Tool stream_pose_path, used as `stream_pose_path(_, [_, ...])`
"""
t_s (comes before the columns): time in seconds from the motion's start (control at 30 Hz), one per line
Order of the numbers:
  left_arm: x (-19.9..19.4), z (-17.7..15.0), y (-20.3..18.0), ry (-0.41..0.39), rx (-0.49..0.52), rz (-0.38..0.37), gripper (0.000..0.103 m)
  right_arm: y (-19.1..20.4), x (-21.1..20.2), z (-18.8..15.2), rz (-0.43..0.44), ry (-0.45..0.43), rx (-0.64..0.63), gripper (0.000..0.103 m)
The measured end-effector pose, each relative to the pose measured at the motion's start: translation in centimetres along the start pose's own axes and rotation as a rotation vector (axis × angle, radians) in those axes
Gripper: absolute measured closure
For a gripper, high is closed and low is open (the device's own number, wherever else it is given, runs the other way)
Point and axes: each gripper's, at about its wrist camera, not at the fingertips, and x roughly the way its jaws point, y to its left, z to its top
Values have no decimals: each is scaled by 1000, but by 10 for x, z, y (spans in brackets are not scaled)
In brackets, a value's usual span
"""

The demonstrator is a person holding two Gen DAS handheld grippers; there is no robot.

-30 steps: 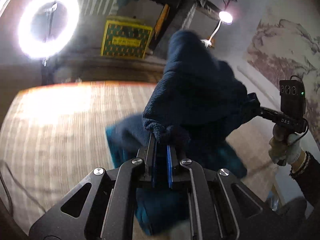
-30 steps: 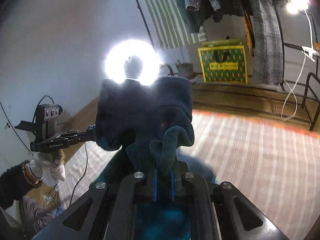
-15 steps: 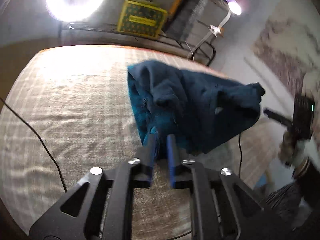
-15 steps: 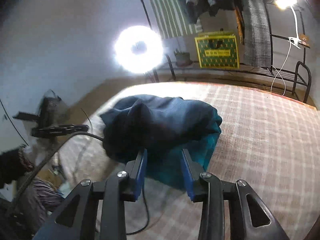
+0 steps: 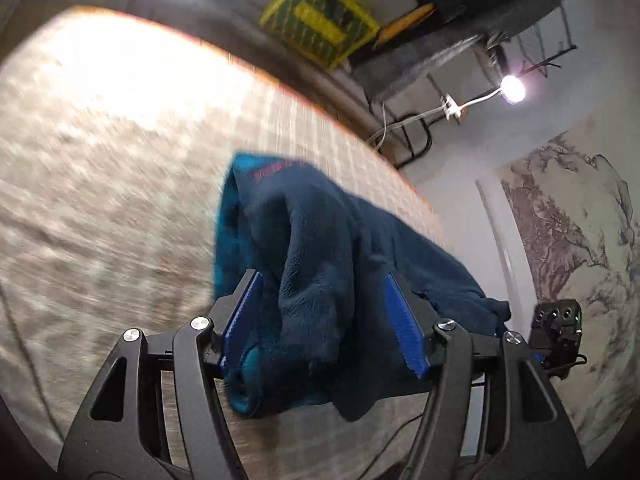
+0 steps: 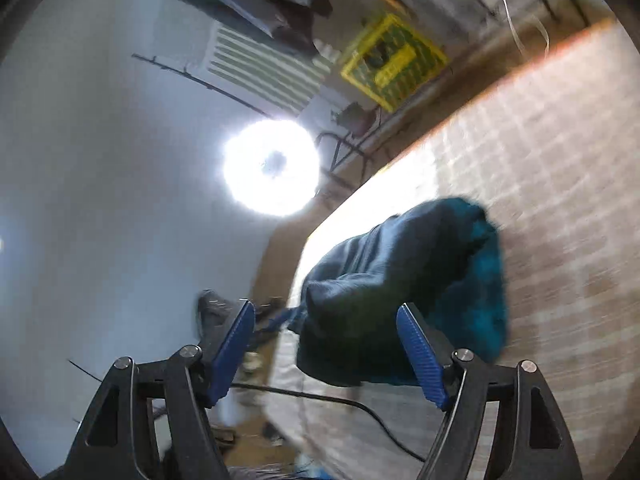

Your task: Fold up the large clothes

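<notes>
The left gripper (image 5: 324, 320) has its jaws spread wide, gripping nothing; the navy fleece garment (image 5: 340, 280) lies bunched between and beyond them on the checked bed (image 5: 100, 160). The right gripper (image 6: 326, 350) likewise stands wide, the garment just ahead.

I noted the fleece garment (image 5: 340, 280) lying bunched on the checked bed cover (image 5: 100, 168), ahead of my left gripper (image 5: 324, 320). My right gripper (image 6: 326, 352) sat before it too, the crate (image 6: 394, 62) and ring light (image 6: 272, 168) beyond the bed's far edge.
</notes>
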Motion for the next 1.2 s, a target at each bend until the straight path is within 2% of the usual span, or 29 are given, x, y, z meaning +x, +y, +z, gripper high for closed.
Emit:
stream_pose_path(0.07, [12,-2,5,24,-27,-23,43,-2,22,4,-51,45,-2,25])
stream_pose_path(0.1, [15,-3,6,28,-33,-36,70,-4,32,5,-71,65,-4,26])
stream_pose_path(0.13, [21,-6,5,45,-35,-42,87,-9,45,6,-86,96,9,32])
stream_pose_path(0.17, [23,-10,4,52,-34,-49,93,-13,53,5,-93,115,18,52])
stream_pose_path(0.23, [17,-17,-2,38,-41,-82,94,-20,69,2,-96,180,18,81])
stream_pose_path(0.27, [10,-21,-4,31,-58,-107,95,-21,74,0,-124,213,4,85])
stream_pose_path(0.37, [-18,-34,-13,4,-95,-202,95,-13,57,4,-150,195,-93,93])
stream_pose_path(0.43, [-44,-48,-18,-36,-77,-225,96,-10,37,8,-135,170,-137,94])
stream_pose_path(0.5, [-52,-61,-9,-39,-87,-218,96,-17,13,11,-103,135,-147,95])
stream_pose_path(0.53, [-48,-68,0,-26,-92,-192,96,-24,7,9,-92,126,-138,95])
stream_pose_path(0.57, [-38,-76,12,5,-88,-125,96,-36,4,3,-82,126,-120,95])
stream_pose_path(0.63, [-19,-83,35,30,-93,-23,95,-58,16,-15,-102,170,-82,96])
stream_pose_path(0.67, [-10,-85,47,34,-94,17,95,-72,31,-31,-145,223,-77,96])
stream_pose_path(0.73, [1,-86,62,47,-107,2,92,-92,56,-58,-227,299,-93,96])
stream_pose_path(0.77, [0,-86,62,44,-83,-1,92,-98,58,-63,-217,292,-82,96])
stream_pose_path(0.83, [-5,-85,49,26,5,45,87,-104,51,-61,-174,252,-48,96])
stream_pose_path(0.97, [-12,-83,26,24,88,135,72,-86,44,-52,-177,256,-120,95])
stream_pose_path(1.03, [-19,-81,21,19,103,158,71,-72,42,-51,-180,282,-172,88])
stream_pose_path(1.07, [-26,-80,18,12,111,168,71,-66,41,-51,-193,293,-193,77])
stream_pose_path(1.13, [-41,-76,8,-29,141,193,71,-53,35,-50,-207,316,-247,65])
stream_pose_path(1.2, [-60,-73,-8,-88,186,193,71,-44,24,-45,-163,312,-285,57])
